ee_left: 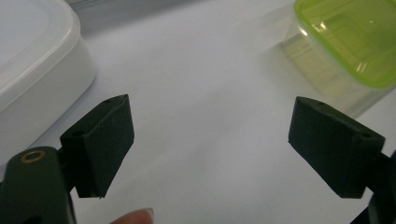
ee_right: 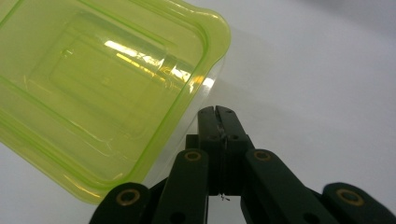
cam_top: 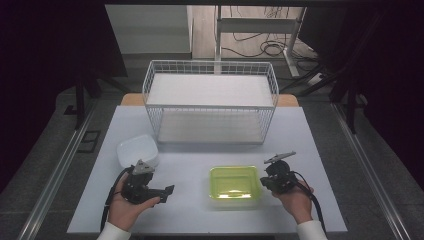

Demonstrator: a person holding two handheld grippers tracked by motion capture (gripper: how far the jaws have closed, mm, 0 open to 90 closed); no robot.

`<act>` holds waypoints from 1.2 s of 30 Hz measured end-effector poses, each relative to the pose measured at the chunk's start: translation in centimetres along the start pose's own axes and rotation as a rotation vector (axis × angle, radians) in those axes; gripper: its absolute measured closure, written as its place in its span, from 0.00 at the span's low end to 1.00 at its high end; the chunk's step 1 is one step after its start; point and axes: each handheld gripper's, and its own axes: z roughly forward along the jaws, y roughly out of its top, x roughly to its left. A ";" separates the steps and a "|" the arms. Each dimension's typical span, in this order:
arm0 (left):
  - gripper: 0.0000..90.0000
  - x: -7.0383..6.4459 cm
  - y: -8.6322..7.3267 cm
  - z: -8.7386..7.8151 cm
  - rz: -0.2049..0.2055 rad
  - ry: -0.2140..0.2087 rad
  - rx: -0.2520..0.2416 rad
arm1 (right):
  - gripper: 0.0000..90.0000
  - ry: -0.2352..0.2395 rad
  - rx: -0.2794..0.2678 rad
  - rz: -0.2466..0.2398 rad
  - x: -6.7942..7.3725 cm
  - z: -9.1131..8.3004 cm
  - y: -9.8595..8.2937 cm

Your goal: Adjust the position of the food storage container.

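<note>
We are viewing a pale counter (cam_top: 200,170) with a white wire basket (cam_top: 210,100) standing at its upper centre in the high view. A green-lidded container (cam_top: 234,183) is sitting at lower centre of that frame, and a white lidded container (cam_top: 137,150) is sitting to its left, below the basket's left corner.

Left tongs (cam_top: 161,194): we are seeing them in the lower left of the high view, held in a hand (cam_top: 125,207), lying low over the counter. In the left gripper view the tongs (ee_left: 210,149) are released, jaws standing wide apart with bare counter between them; the white container (ee_left: 37,70) is occupying the upper left of that frame, the green-lidded container (ee_left: 350,42) the upper right, and neither is touching the jaws.

Right tongs (ee_right: 217,112): they are clenched, jaws pressed together on nothing, tips just beside the container's clear wall below the lid's corner (ee_right: 205,32); we cannot tell whether they are touching it. In the high view these tongs (cam_top: 264,183) are sitting at the container's right edge.
</note>
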 end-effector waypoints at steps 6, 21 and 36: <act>0.15 0.0 0.0 0.0 0.000 -0.003 0.002 | 0.99 0.025 0.012 -0.041 2.0 1.2 1.0; 0.16 0.2 0.0 0.1 -0.002 -0.021 0.010 | 0.99 0.065 0.017 -0.124 5.7 3.0 2.5; 0.17 0.9 0.2 -0.8 -0.043 -0.033 -0.037 | 0.62 0.104 -0.193 -0.063 2.3 -1.2 -0.3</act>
